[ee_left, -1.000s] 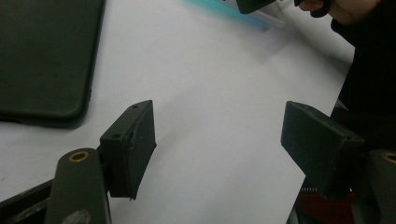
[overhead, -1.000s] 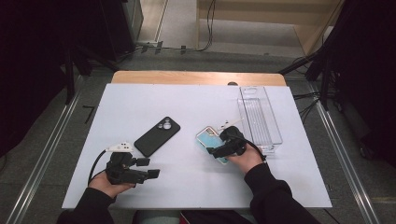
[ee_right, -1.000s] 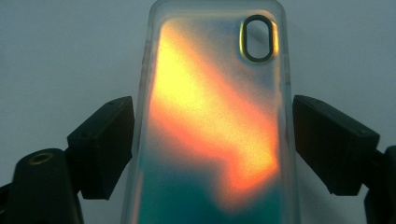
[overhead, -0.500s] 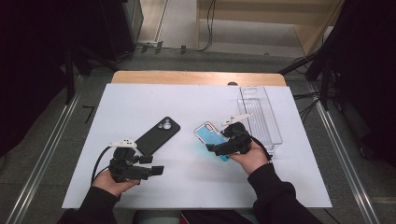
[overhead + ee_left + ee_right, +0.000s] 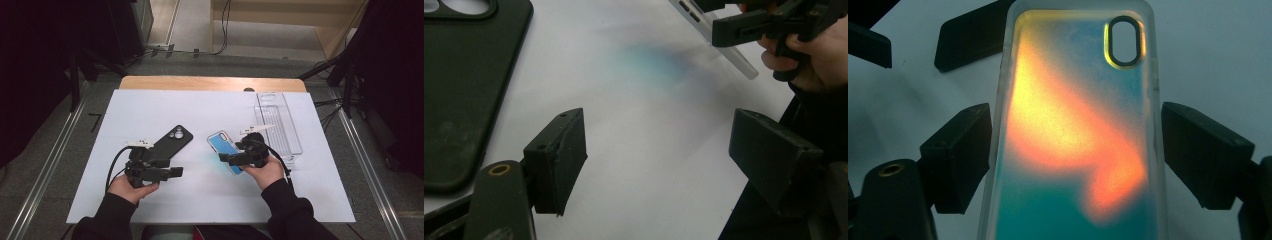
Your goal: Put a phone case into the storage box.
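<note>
One iridescent phone case | clamped between right tongs | lifted off table

The black phone case looks like matt, slightly dusty soft plastic. The iridescent phone case has a glossy, translucent plastic body with a frosted rim, shimmering orange to teal. The gripper pads seem matt black rubber. The table is smooth matt white, edged in wood; the clear tray is glossy plastic.
</note>
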{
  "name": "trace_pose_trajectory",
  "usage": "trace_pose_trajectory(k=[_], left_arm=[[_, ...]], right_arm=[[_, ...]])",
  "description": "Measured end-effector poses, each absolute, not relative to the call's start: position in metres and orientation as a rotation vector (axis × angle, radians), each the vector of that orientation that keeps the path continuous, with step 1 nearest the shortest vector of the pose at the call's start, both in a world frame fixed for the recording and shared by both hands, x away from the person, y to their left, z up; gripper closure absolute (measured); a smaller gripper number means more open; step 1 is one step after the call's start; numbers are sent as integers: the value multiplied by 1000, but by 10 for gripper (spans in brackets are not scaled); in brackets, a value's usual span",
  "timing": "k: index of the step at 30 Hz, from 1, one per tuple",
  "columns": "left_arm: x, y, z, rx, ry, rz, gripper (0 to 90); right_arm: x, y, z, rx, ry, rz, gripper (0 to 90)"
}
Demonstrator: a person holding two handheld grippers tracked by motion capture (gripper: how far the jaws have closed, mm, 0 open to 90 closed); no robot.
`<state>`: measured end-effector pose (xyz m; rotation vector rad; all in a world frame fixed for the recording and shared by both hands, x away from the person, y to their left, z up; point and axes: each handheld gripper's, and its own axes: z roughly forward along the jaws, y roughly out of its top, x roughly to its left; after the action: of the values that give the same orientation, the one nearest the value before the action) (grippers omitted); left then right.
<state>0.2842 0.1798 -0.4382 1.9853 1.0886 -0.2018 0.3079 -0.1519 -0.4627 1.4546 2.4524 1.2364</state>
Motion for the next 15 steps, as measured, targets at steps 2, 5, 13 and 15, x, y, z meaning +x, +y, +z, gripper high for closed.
trace_pose_trajectory(k=[2,5,13,15], left_arm=[[287,176,-436,1983,1101,-204,233],[290,172,-433,1961,1121,-216,233],[298,159,-427,1947,1156,-224,233],[300,156,-426,1948,1163,-212,233]], right_arm=[[306,-149,-464,1448,2455,1236,150],[304,-146,-465,1454,2449,1242,149],[297,-141,-468,1499,2412,1273,149],[294,-138,-468,1498,2399,1277,149]])
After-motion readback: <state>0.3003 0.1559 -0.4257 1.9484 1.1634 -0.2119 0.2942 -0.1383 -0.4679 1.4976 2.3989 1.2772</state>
